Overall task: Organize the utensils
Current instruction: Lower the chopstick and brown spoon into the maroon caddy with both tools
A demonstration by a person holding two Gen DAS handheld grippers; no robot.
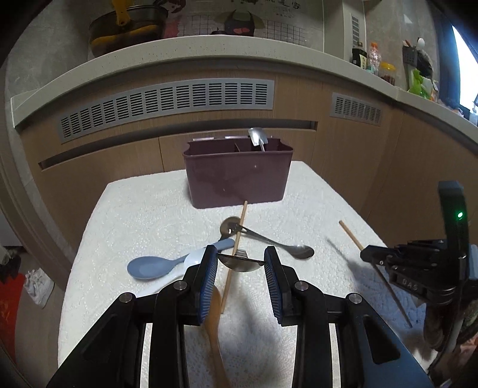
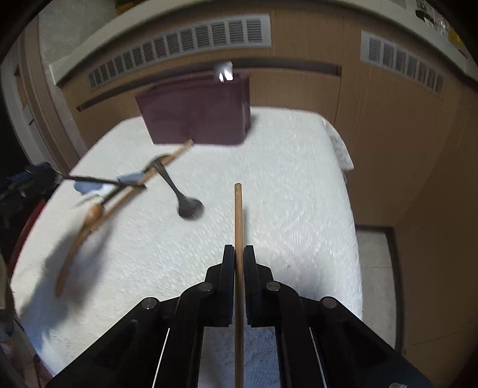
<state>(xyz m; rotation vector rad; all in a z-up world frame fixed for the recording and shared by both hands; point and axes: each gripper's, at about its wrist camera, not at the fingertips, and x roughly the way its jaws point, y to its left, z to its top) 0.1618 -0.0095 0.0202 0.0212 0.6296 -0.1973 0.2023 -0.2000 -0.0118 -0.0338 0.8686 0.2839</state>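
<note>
- Metal spoon [image 1: 241, 264]: rigid, slick, light; bowl pinched edge-on by left gripper [image 1: 240, 262], above white cloth [image 1: 149, 215].
- Chopstick [image 2: 238, 221]: thin, stiff wood; right gripper [image 2: 238, 253] clamps it mid-shaft.
- Maroon caddy [image 1: 236, 176]: at the cloth's far end.

I'm looking at a home kitchen. Pale speckled counter [image 1: 185, 44] curves across the back w/ wood-grain cabinet fronts [image 1: 119, 167] and grey vent grilles [image 1: 167, 101] below. Pot [image 1: 128, 24], sauce bottles and jars [image 1: 373, 62] sit on top; tiled wall [image 1: 269, 27] behind. Spoons, chopsticks on a white-clothed table [image 1: 149, 209] in front.
</note>
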